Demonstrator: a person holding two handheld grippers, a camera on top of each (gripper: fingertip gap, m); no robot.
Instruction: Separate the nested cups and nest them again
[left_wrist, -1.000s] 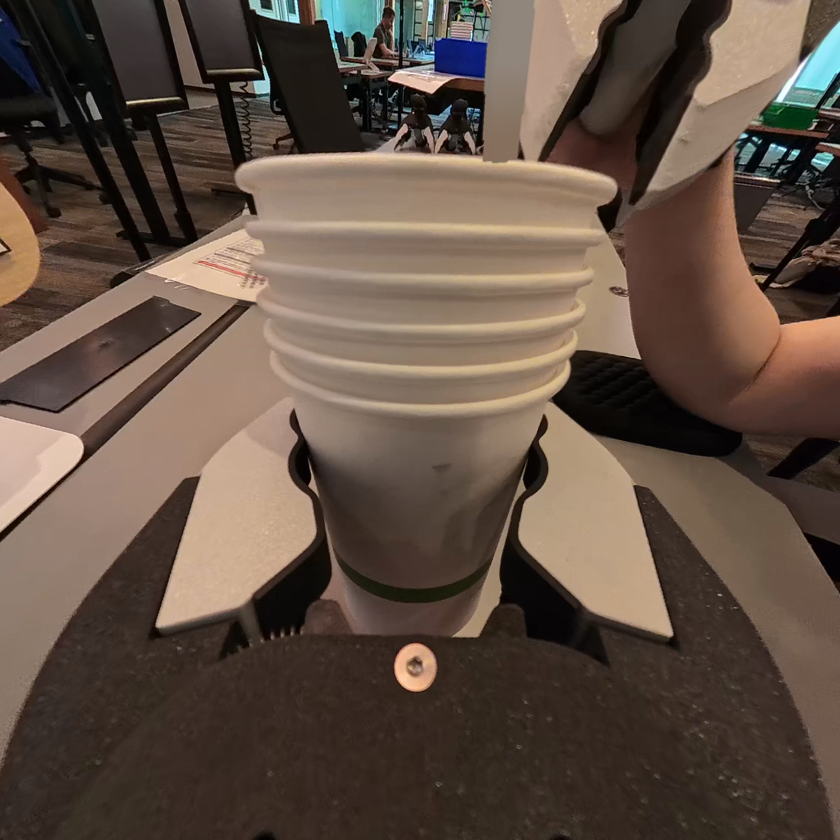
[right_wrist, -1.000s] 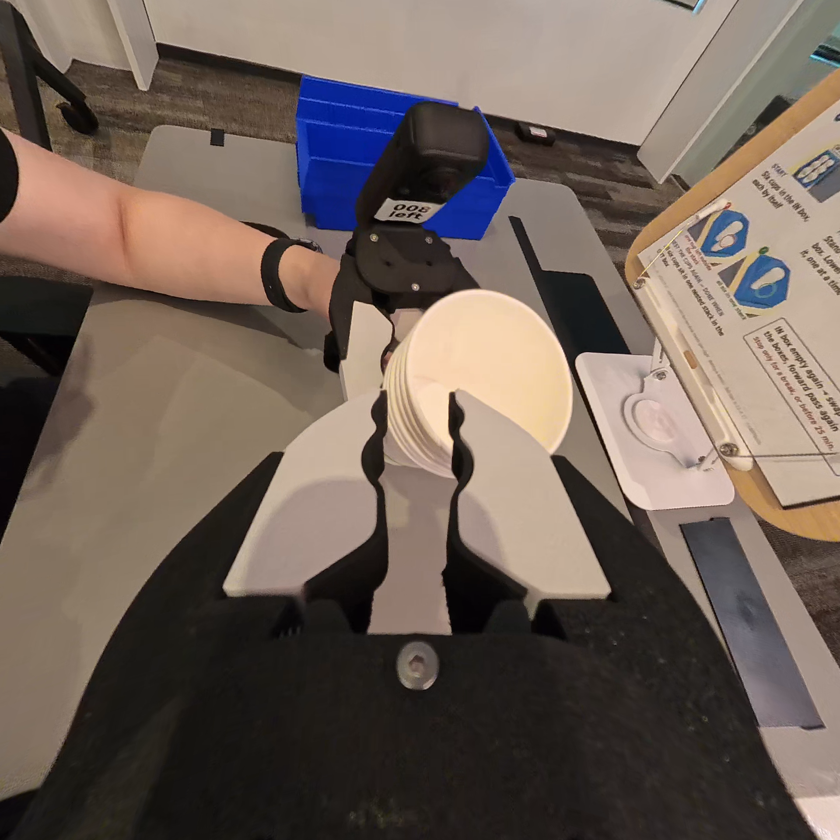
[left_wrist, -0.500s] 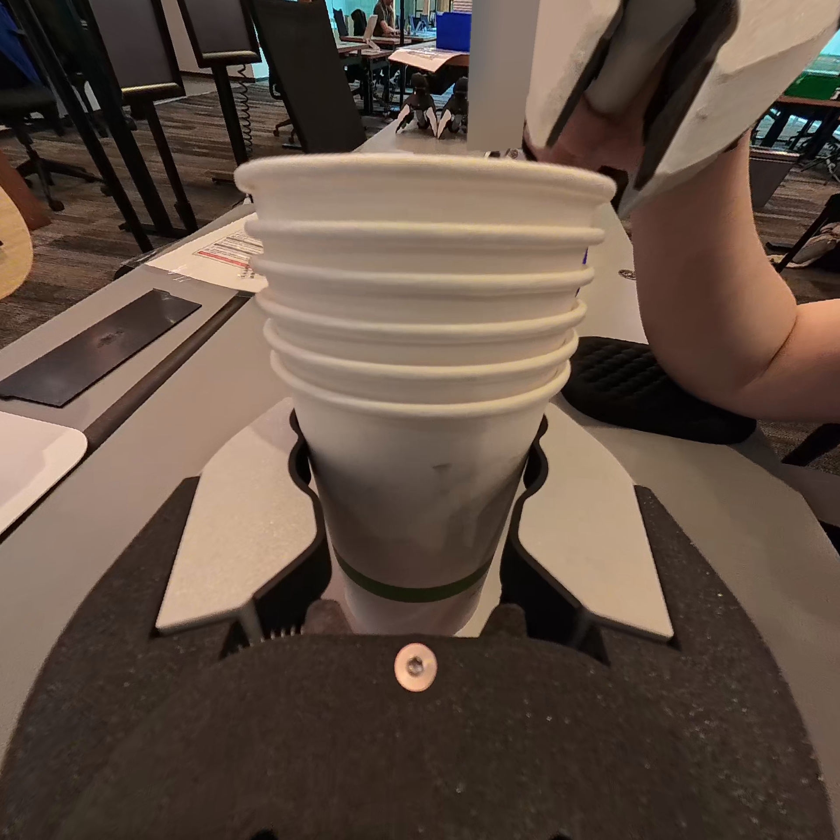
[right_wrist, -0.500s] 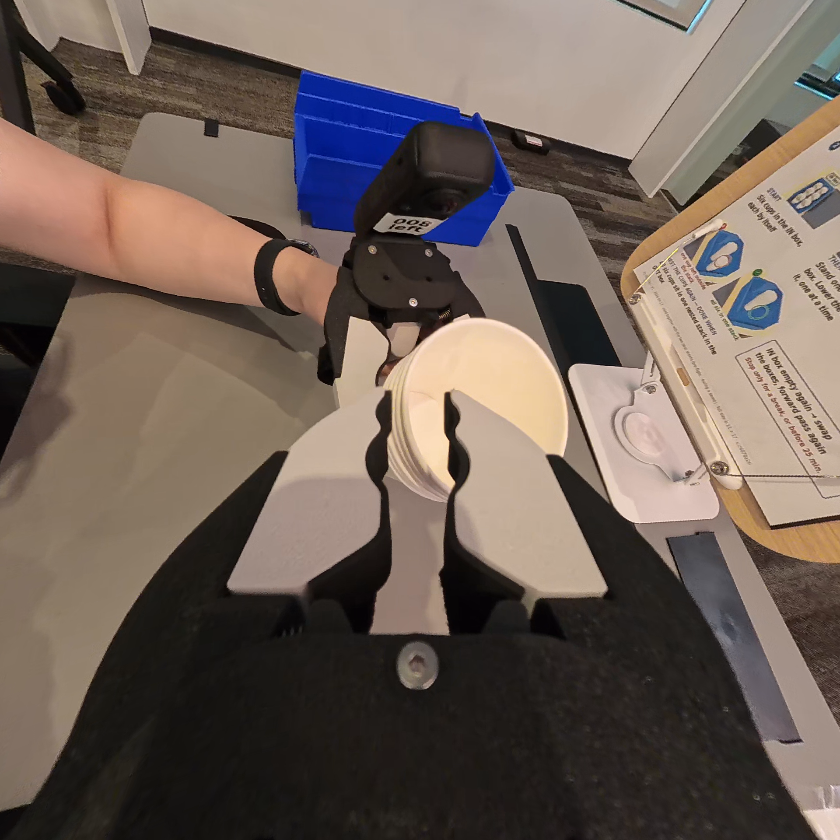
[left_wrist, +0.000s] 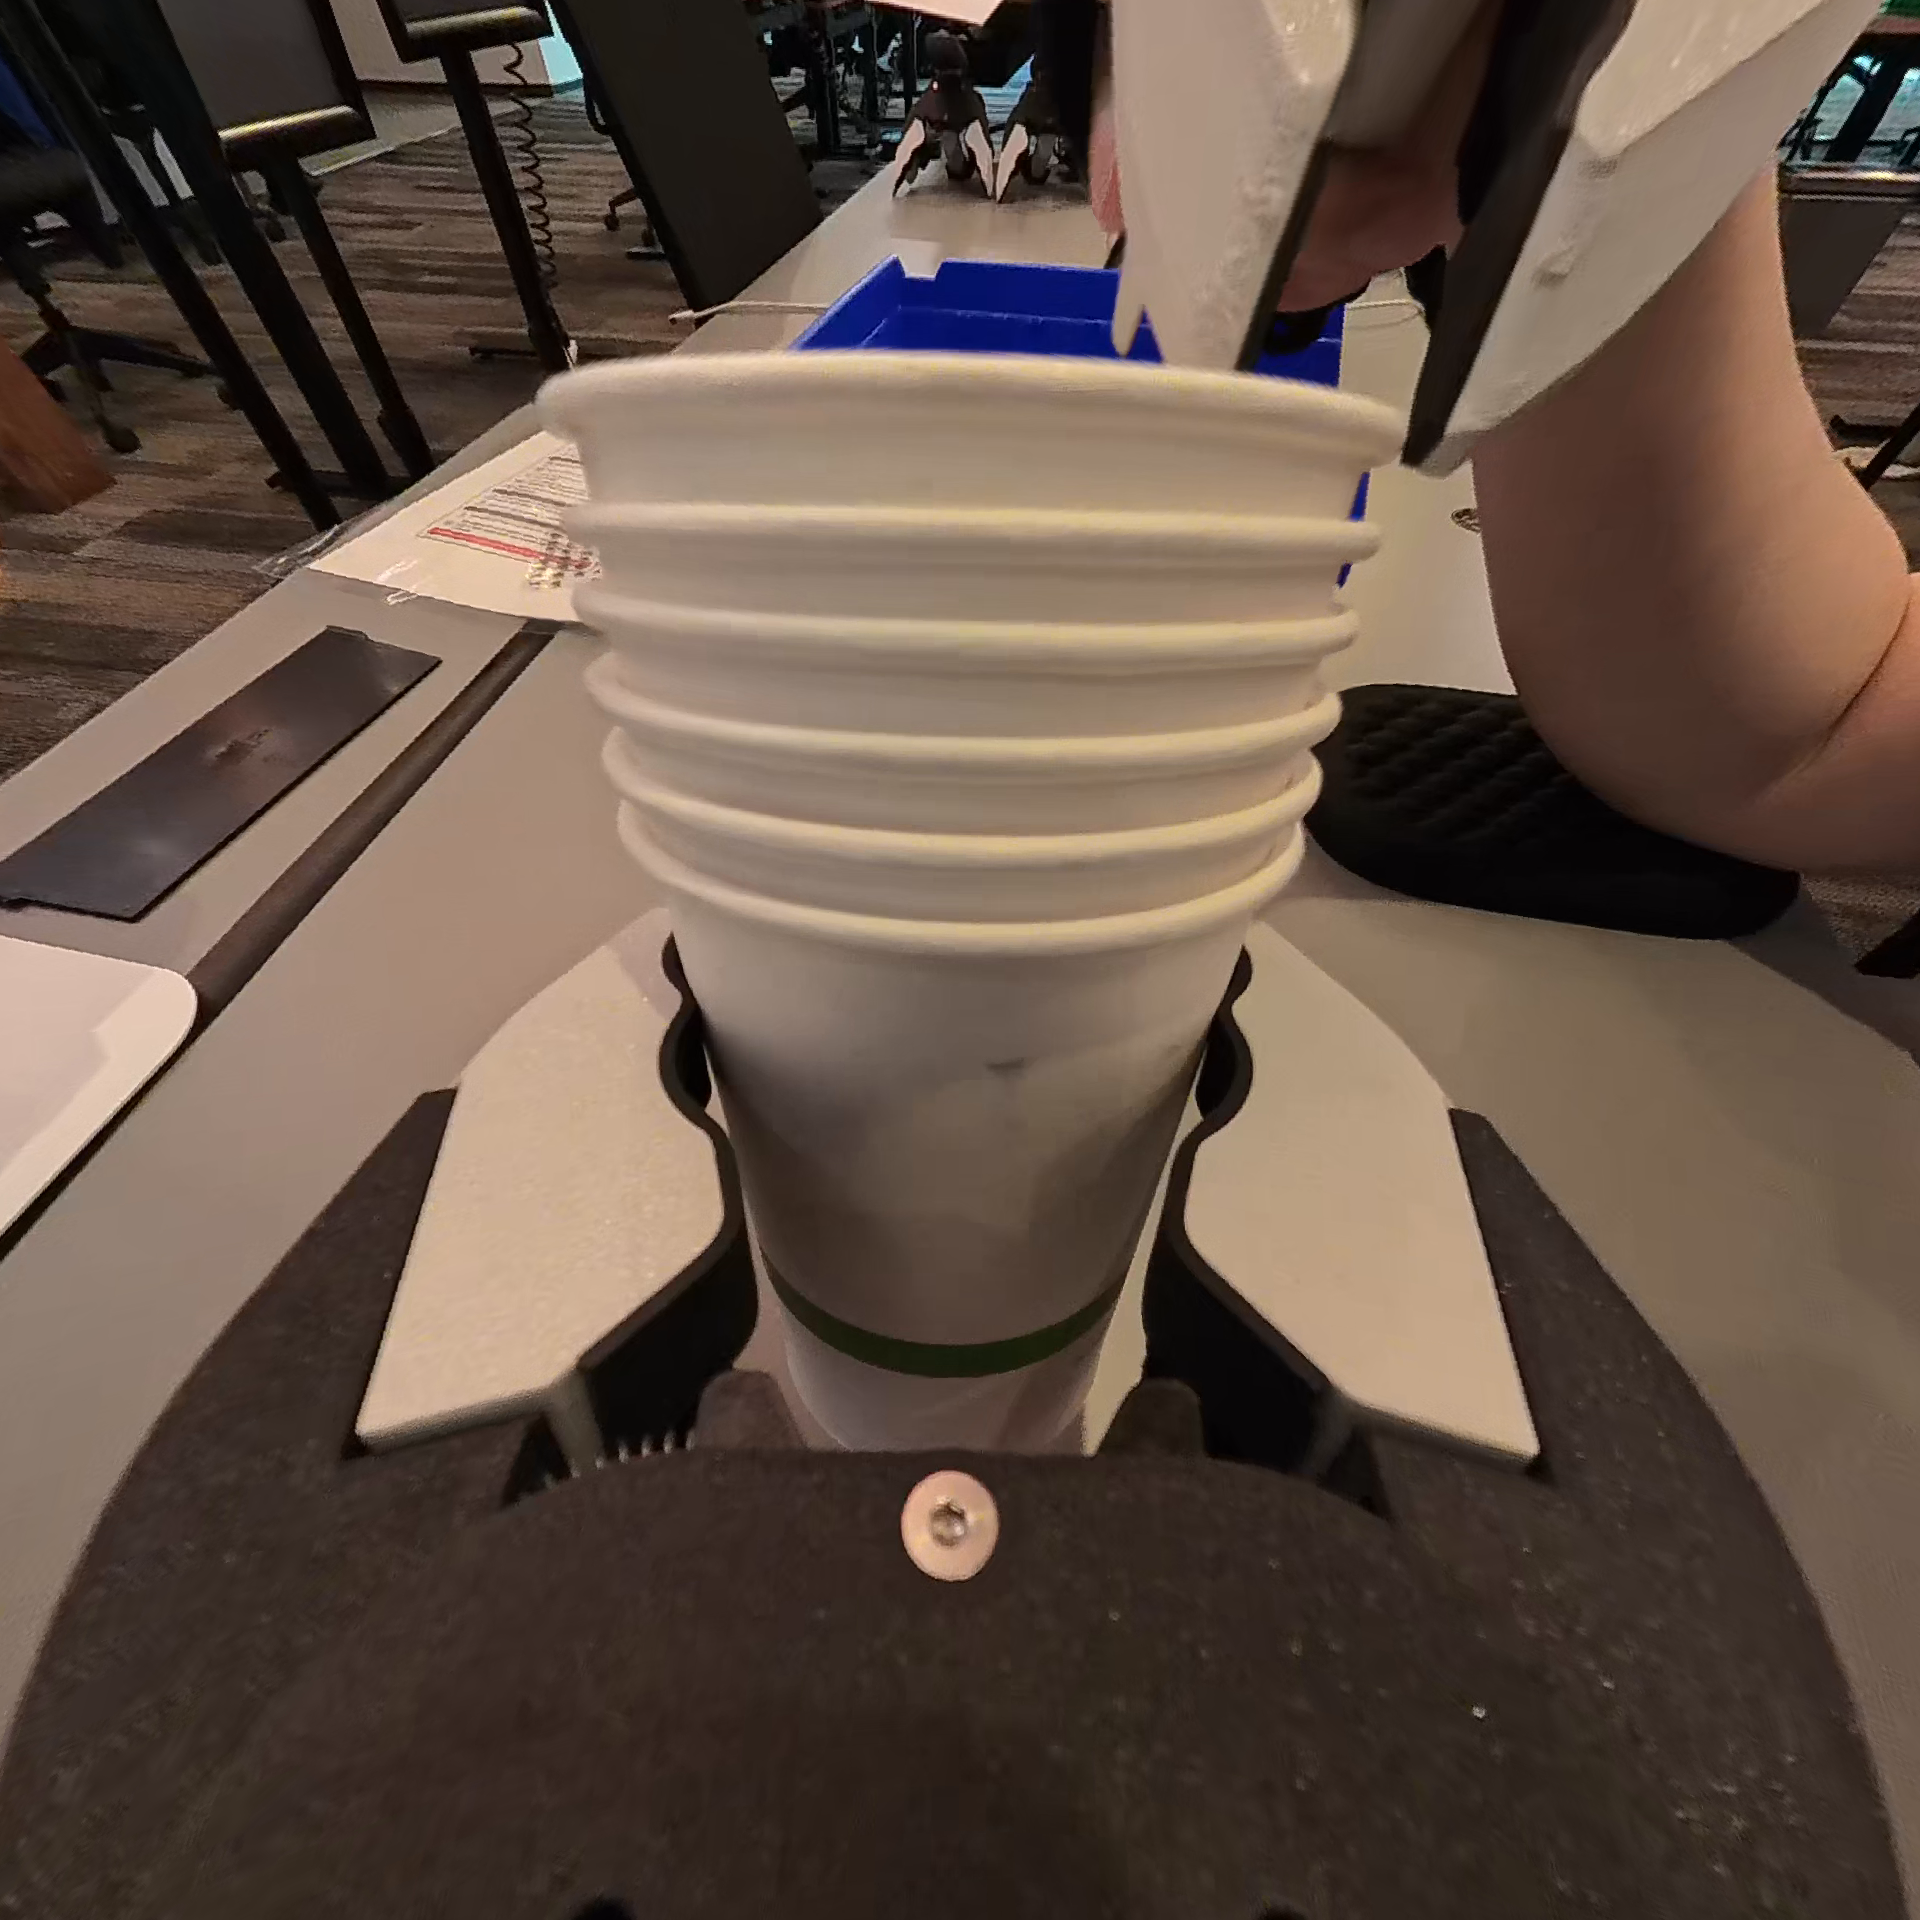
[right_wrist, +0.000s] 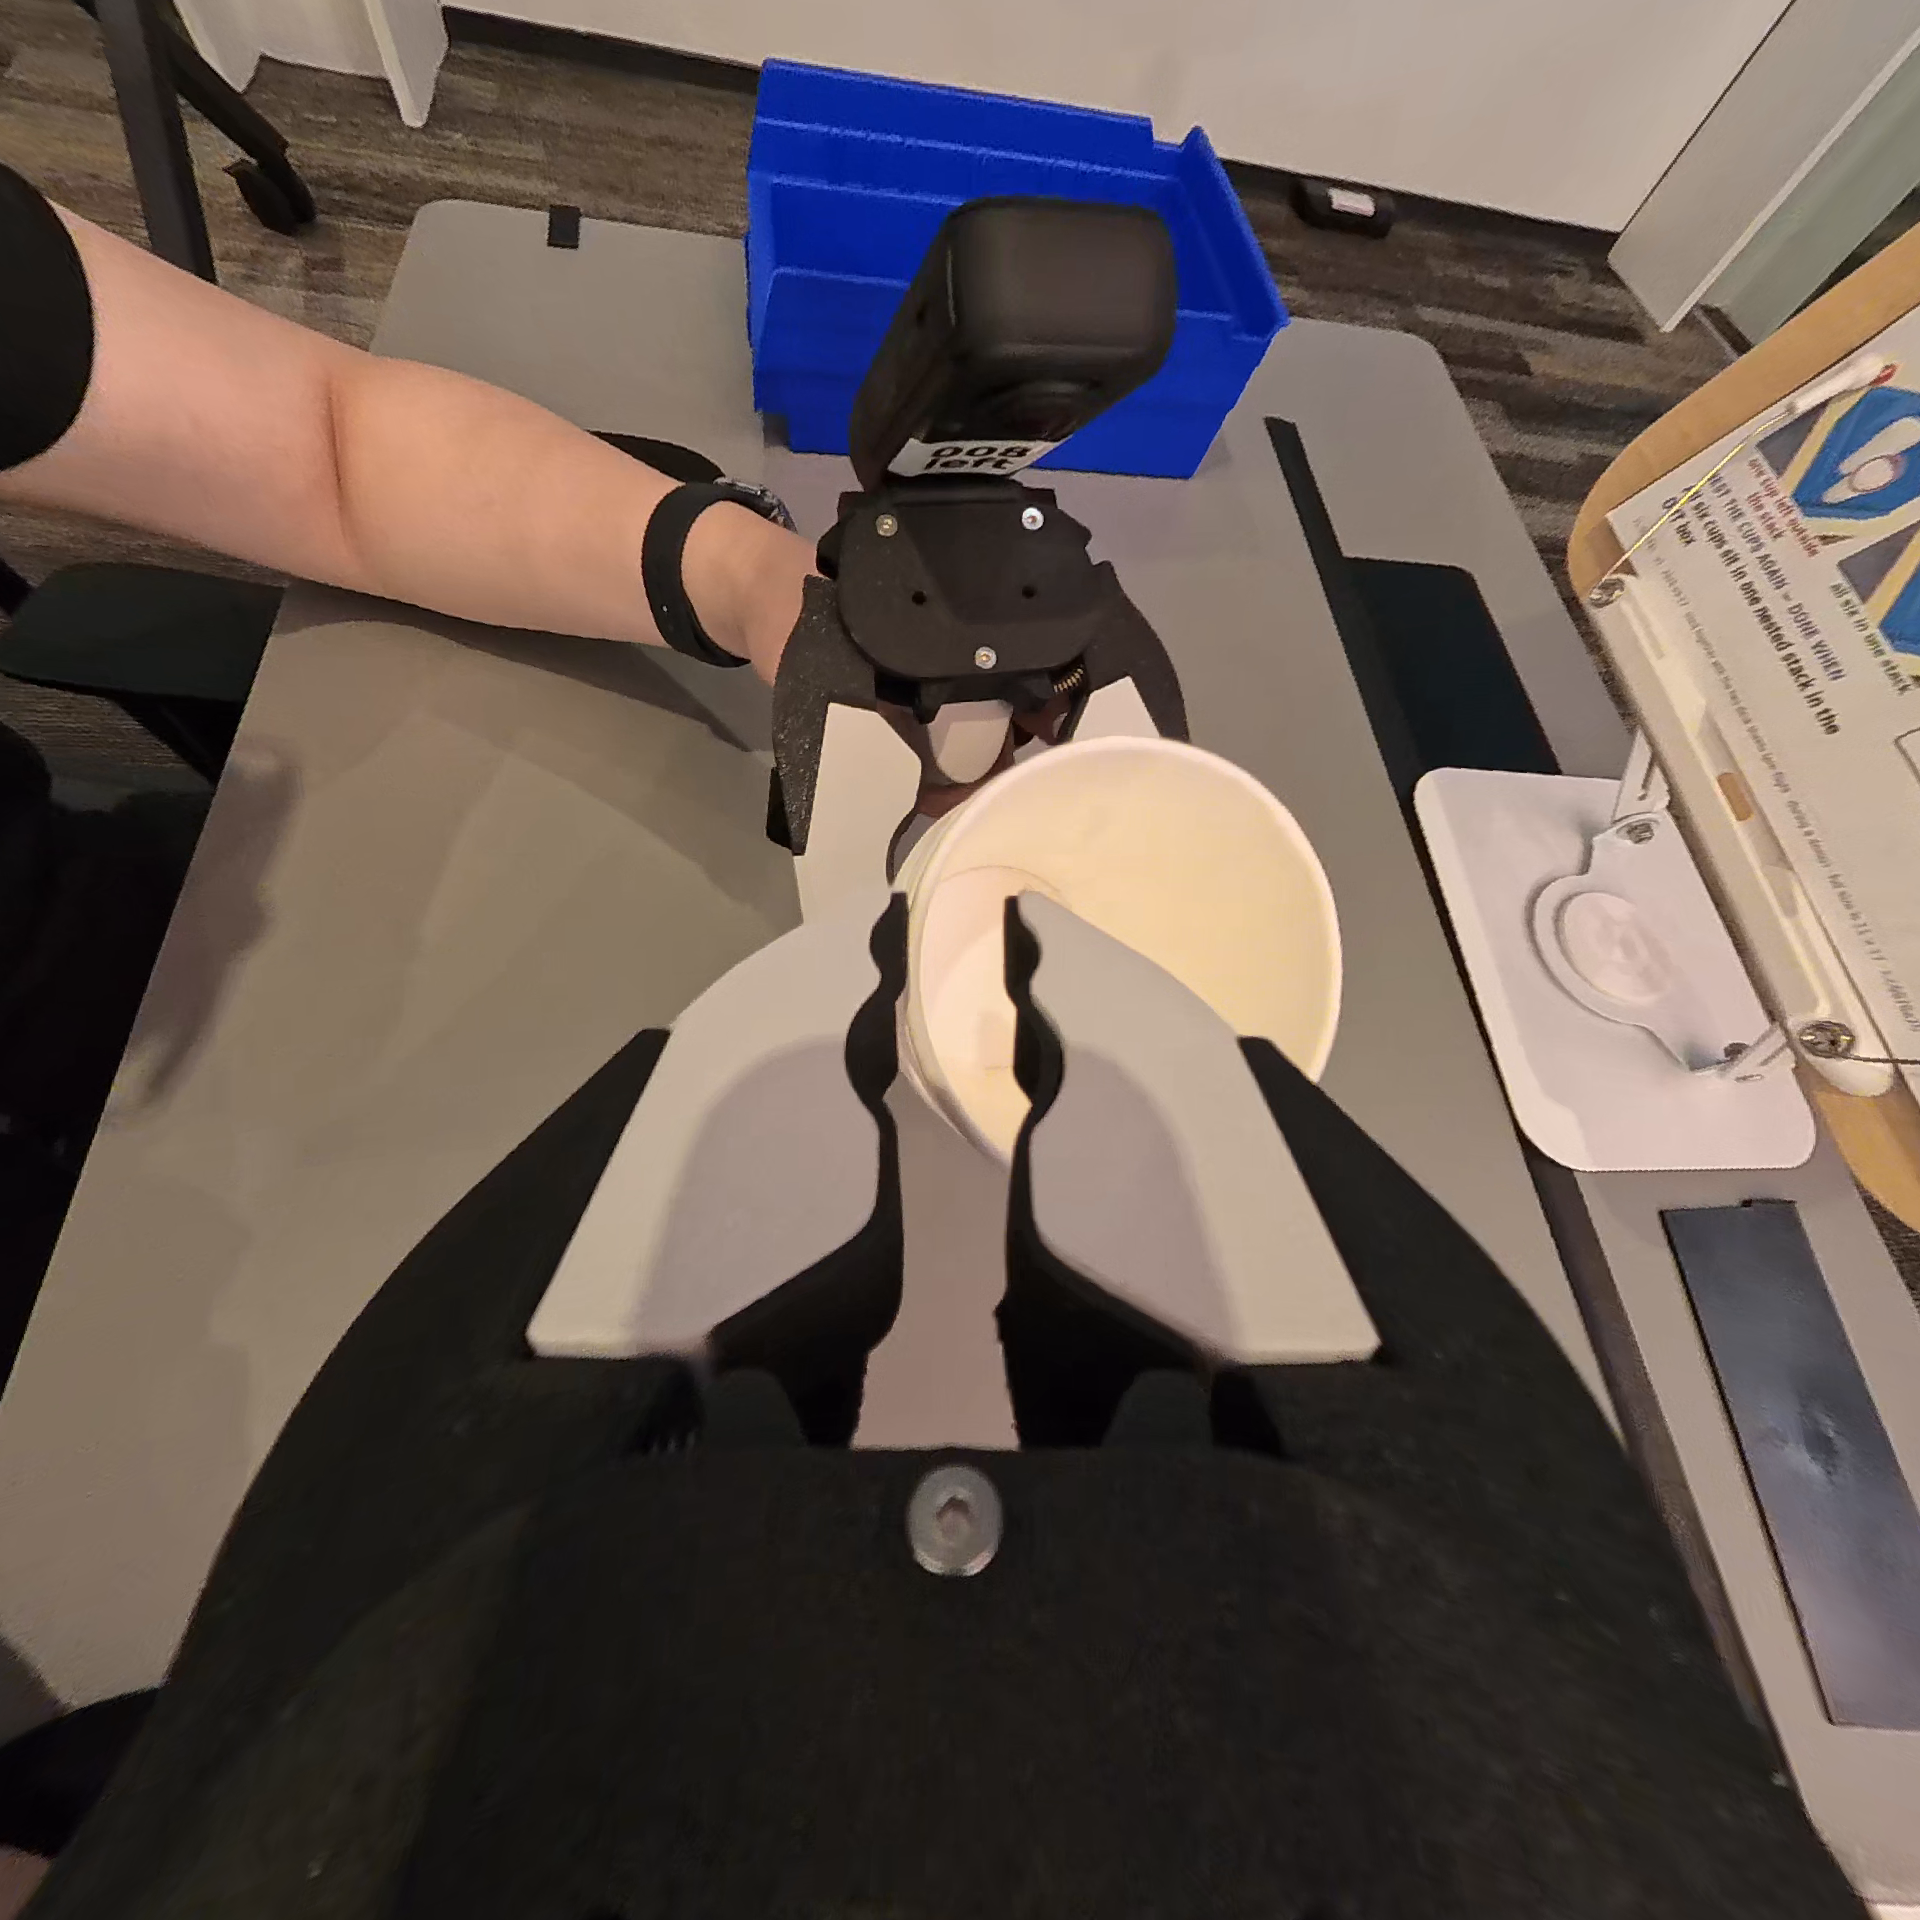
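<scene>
A stack of several nested white paper cups stands upright in my left gripper, which is shut on the lowest cup's body just above its green band. My right gripper is at the stack's top right, over the rim. In the right wrist view the right gripper straddles the top cup's near left wall, one finger outside and one inside, with a narrow gap between the jaws. The left gripper shows beyond the cup, held by a person's hand.
A blue bin stands at the far end of the grey table and shows behind the stack. A white stand base with an instruction sheet is on the right. A black mat lies under the right forearm.
The right gripper has come down closer onto the top cup's rim. The left gripper has shifted with the stack, so the blue bin now shows behind it. Both jaw gaps look unchanged.
</scene>
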